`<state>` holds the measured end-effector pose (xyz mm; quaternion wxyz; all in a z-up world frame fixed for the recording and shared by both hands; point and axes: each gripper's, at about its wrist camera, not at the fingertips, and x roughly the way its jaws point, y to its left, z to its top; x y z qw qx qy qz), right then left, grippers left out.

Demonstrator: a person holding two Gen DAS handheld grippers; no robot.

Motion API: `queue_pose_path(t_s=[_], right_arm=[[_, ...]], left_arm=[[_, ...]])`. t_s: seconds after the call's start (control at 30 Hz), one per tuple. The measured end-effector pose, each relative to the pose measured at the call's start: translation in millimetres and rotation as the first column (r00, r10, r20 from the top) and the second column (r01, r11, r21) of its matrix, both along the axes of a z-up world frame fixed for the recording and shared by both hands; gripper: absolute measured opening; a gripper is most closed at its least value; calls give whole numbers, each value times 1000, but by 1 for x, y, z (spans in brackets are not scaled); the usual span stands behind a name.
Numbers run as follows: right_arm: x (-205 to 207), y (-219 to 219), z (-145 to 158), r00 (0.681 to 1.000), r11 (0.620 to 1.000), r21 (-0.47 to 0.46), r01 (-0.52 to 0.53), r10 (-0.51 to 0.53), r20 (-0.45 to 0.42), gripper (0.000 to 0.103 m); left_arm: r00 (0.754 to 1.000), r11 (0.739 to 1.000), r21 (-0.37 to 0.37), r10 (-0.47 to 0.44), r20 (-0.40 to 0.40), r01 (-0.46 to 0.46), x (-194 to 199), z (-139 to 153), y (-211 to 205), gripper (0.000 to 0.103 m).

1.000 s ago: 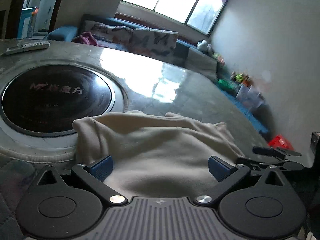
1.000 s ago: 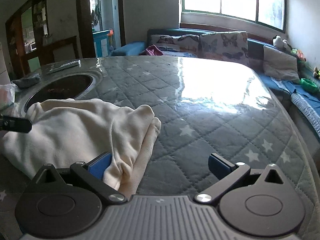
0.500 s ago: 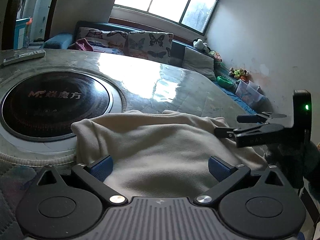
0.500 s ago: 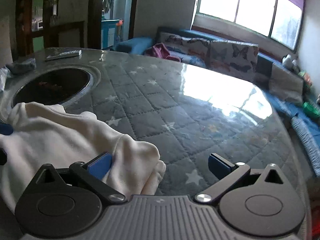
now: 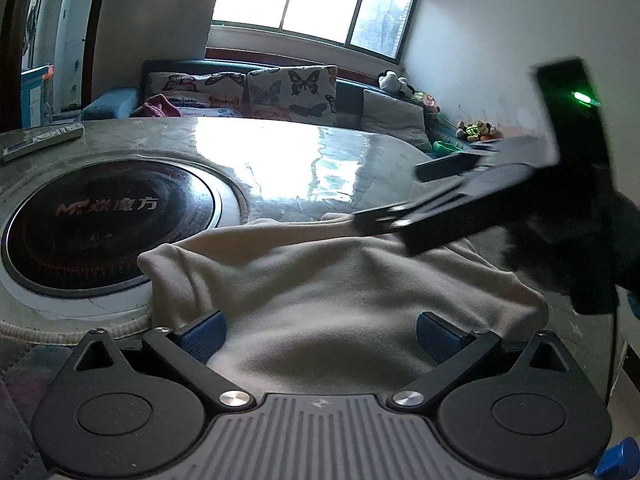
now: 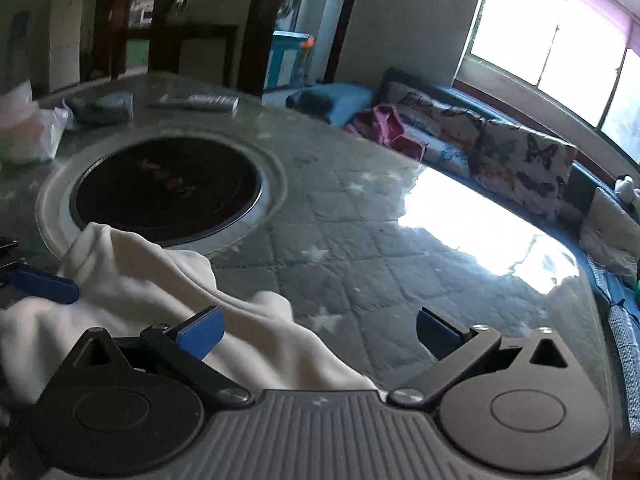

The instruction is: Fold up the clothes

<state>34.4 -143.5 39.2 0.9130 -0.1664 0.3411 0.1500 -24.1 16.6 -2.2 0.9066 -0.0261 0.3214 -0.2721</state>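
Observation:
A cream fleece garment (image 5: 328,288) lies bunched on the table beside the round cooktop. My left gripper (image 5: 320,336) is open just above its near part, with the cloth spread between and under the blue fingertips (image 5: 200,336). My right gripper (image 6: 320,334) is open too, at the garment's (image 6: 140,280) right edge, its left pad over the cloth and its right pad over bare table. In the left wrist view the right gripper (image 5: 400,194) shows blurred over the garment's far right corner. One blue finger of the left gripper (image 6: 40,286) shows at the right wrist view's left edge.
A black round cooktop (image 5: 100,216) (image 6: 168,192) is set into the glossy star-quilted table (image 6: 360,240). A remote (image 6: 196,102), a folded grey cloth (image 6: 100,106) and a plastic bag (image 6: 28,128) lie at the far side. A sofa with butterfly cushions (image 5: 292,88) stands behind.
My right gripper has swung left and risen, coming in over the garment's right side and turning toward the cooktop. The left gripper has stayed over the garment's near part, open.

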Motion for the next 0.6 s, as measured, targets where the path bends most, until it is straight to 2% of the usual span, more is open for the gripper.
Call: queue_pose_path(t_s=[0.07, 0.23, 0.33, 0.47, 0.6], right_arm=[[12, 7, -5, 1000, 1000, -1, 9, -9, -22, 103], [32, 20, -23, 999, 997, -72, 23, -26, -45, 103], [33, 18, -17, 999, 998, -51, 21, -23, -31, 103], [28, 24, -3, 999, 999, 2, -32, 32, -33, 103], [31, 43, -9, 994, 995, -19, -94, 93, -52, 103]], left_arm=[[1000, 1000, 6, -8, 6, 8, -1, -1, 0, 103], [1000, 1000, 14, -17, 19, 16, -2, -2, 0, 103], [1000, 1000, 9, -19, 22, 19, -3, -3, 1, 103], [1000, 1000, 2, -22, 20, 22, -2, -2, 2, 103], [999, 1000, -6, -27, 20, 27, -3, -3, 4, 103]])
